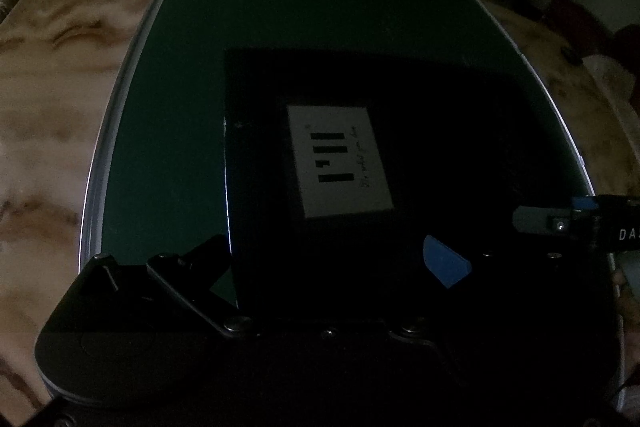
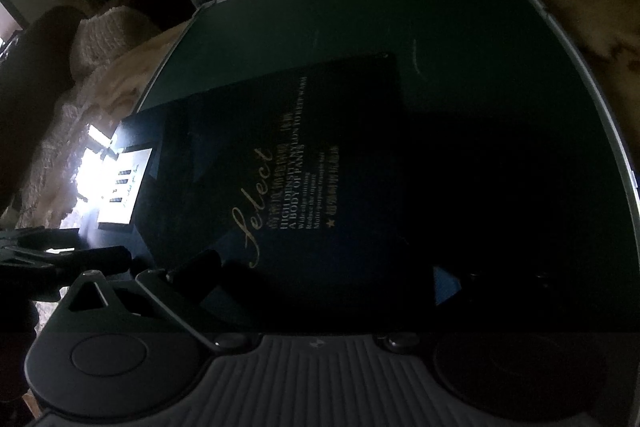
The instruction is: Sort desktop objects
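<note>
Dim light, detail poor. Task things in sight: a black box with a white label lying flat on the green mat, near the mat's centre in the left wrist view; and a dark flat packet printed "Select", which fills the middle of the right wrist view. In that view the labelled box sits at 9 o'clock of the packet, its near corner seemingly tucked under the packet's edge, though the dark makes this uncertain. Left gripper: fingers spread wide, blue pad visible at 4 o'clock of the box, nothing between the jaws. Right gripper: fingers at either side of the packet's near edge; whether it has closed on the packet cannot be told. Around the mat, a marbled tabletop; shelving beyond at 12 o'clock. Judgement: sorting looks early or midway; both items remain on the mat, no bin or destination is visible, and neither item appears put away.
</note>
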Motion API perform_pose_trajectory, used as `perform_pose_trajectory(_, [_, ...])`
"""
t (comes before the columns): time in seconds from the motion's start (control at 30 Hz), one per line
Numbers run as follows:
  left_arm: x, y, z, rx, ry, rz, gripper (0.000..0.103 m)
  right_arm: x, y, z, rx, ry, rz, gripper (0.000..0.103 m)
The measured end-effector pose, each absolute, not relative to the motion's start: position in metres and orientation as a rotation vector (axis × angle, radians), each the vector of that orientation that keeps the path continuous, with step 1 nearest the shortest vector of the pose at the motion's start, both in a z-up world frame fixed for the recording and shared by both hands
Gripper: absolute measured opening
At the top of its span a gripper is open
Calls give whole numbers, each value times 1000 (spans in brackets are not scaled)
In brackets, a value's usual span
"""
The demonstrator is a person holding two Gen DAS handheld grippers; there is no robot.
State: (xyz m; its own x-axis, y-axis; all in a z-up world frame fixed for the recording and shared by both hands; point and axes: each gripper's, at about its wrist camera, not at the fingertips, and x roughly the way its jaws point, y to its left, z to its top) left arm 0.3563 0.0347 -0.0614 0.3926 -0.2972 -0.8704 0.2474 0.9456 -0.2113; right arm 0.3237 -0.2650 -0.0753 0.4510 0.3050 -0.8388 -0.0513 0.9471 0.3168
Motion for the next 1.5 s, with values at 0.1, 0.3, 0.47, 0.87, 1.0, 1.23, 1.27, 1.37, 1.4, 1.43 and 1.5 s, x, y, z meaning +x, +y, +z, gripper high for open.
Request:
perform_pose_trajectory(0.1, [353,34,-63,-51,1122,-338,103,324,-264,-77,256,1092,218,103])
perform_pose_trajectory(0.3, [345,30,-56,-22,1110,-345,103,318,-264,-74,257,1089,218,103])
perform_pose_trajectory(0.47, [338,29,-50,-24,1106,-342,103,314,-259,-67,248,1086,214,103])
perform_pose_trajectory(0.87, [348,40,-71,-42,1138,-359,103,325,-277,-81,300,1088,232,103])
perform_pose_trajectory(1.0, [355,38,-72,-60,1132,-359,103,335,-278,-89,336,1096,252,103])
perform_pose_trajectory(1.23, [353,31,-73,-63,1133,-348,103,329,-269,-85,306,1096,239,103])
perform_pose_trajectory(1.27, [352,31,-73,-64,1133,-347,103,328,-267,-82,296,1093,235,103])
perform_pose_trajectory(1.37, [351,31,-67,-64,1123,-341,103,325,-262,-74,265,1074,229,103])
perform_pose_trajectory(1.4, [351,32,-65,-61,1119,-341,103,325,-261,-71,259,1070,230,103])
perform_pose_trajectory(1.43, [351,32,-63,-58,1115,-340,103,325,-260,-70,256,1068,230,103])
perform_pose_trajectory(1.5, [350,33,-59,-56,1108,-340,103,326,-259,-67,253,1066,230,103])
